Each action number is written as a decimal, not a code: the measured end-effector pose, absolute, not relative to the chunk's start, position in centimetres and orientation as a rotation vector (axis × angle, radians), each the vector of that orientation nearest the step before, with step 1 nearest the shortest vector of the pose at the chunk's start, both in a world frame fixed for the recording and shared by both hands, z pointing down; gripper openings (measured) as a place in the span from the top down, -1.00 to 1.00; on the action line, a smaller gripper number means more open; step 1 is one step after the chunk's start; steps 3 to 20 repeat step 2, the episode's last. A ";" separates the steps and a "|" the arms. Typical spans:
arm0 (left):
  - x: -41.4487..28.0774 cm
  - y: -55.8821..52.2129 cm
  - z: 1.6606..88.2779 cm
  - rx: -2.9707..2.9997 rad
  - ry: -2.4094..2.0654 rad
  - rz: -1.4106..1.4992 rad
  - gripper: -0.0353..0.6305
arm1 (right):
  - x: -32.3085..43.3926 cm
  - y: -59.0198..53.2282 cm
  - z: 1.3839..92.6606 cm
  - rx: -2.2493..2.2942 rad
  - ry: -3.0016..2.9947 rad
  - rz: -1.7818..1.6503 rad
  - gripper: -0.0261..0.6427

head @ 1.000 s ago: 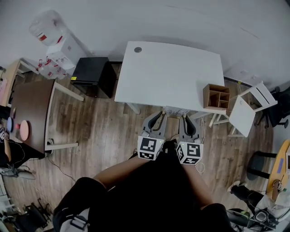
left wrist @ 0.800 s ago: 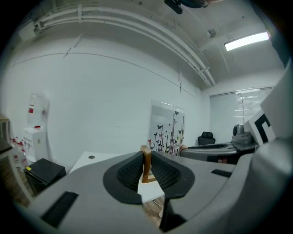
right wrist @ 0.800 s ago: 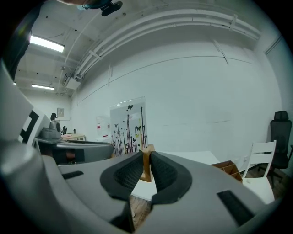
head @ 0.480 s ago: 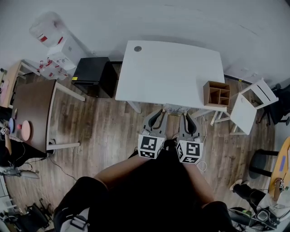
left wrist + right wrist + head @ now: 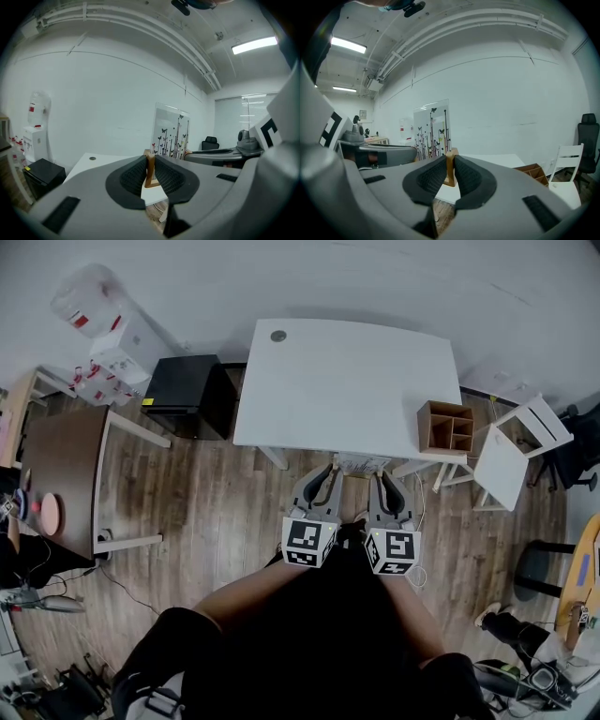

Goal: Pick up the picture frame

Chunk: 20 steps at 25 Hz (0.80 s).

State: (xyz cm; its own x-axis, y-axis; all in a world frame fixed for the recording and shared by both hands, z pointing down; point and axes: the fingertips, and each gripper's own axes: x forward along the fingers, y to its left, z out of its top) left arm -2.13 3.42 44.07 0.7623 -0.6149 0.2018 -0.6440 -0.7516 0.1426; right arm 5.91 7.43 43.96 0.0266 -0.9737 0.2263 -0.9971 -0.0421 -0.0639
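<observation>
At the head view's centre, just below the white tabletop (image 5: 347,381), the picture frame (image 5: 361,465) hangs between the left tongs (image 5: 150,164) and right tongs (image 5: 450,166), each clamped tight on a wooden side edge.

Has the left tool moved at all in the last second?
No. The left tool, shut on the picture frame, sits just as close to the front edge of the white table; only the head camera shifted slightly.

Two grippers (image 5: 327,474) (image 5: 386,478), one picture frame (image 5: 171,133), two tables (image 5: 347,381) (image 5: 66,465), one wooden organizer (image 5: 446,427), one black cabinet (image 5: 187,395)
</observation>
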 end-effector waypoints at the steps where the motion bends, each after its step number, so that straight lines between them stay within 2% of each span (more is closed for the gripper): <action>1: -2.2 3.3 44.2 2.749 -0.994 0.209 0.71 | 5.8 7.3 44.1 2.163 -2.098 0.320 0.72; 20: -2.3 3.1 44.2 2.742 -0.992 0.207 0.71 | 5.7 7.1 44.2 2.158 -2.104 0.323 0.72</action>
